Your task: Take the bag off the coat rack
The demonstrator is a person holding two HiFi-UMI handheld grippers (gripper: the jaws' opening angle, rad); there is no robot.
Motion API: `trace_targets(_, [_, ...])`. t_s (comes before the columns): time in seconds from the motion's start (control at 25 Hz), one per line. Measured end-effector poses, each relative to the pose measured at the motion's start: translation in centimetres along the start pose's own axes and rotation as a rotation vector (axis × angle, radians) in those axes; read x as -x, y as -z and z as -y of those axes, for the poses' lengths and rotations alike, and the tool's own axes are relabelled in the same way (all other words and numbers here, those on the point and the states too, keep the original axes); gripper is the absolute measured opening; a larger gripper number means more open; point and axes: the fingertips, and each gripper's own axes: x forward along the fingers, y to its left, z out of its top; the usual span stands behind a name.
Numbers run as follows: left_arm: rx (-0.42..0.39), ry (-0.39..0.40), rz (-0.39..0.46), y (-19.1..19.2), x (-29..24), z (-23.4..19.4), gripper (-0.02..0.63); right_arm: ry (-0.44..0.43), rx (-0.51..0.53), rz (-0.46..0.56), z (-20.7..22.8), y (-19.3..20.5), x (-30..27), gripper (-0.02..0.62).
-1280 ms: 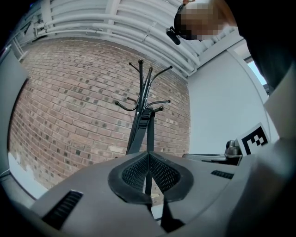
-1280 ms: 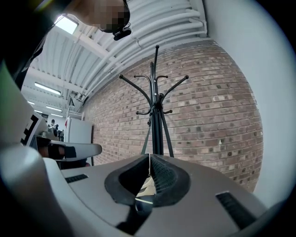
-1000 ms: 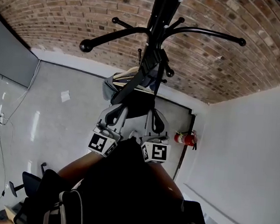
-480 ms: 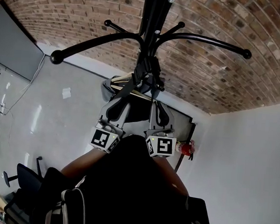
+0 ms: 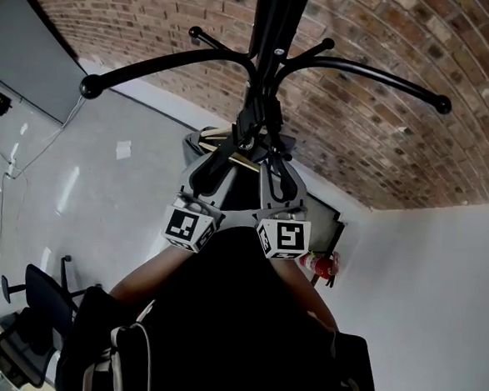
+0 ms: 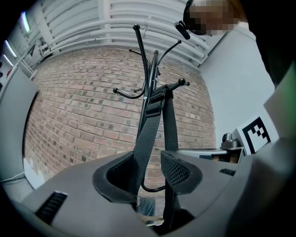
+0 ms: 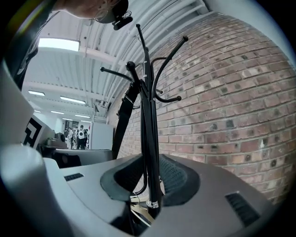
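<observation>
Bag (image 5: 191, 143) hangs on the black coat rack (image 5: 268, 33) by its dark webbing strap (image 6: 148, 134), which is looped over a hook, against a red brick wall (image 5: 384, 117). Left tool (image 6: 148, 173): jaws have just been opening and stand wide, with the strap running between them, unclamped. Right tool (image 7: 150, 178): jaws apart, rack pole seen between them, nothing gripped. Floor (image 5: 105, 164) is glossy grey; a red fire extinguisher (image 5: 319, 264) stands by the white wall (image 5: 438, 288), with an office chair (image 5: 29, 288) well apart
</observation>
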Motion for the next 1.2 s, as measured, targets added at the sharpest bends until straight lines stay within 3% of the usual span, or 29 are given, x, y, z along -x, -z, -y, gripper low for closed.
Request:
trace_targets(0.76, [-0.099, -0.103, -0.014, 0.3, -2.0, -0.6, 0.187, -0.031, 0.039, -0.009, 1.2, 0.1, -2.6, 0.097])
trace_targets(1.2, [-0.113, -0.099, -0.007, 1.1, -3.7, -0.9, 0.187, -0.013, 0.08, -0.042, 1.7, 1.2, -3.1, 0.095])
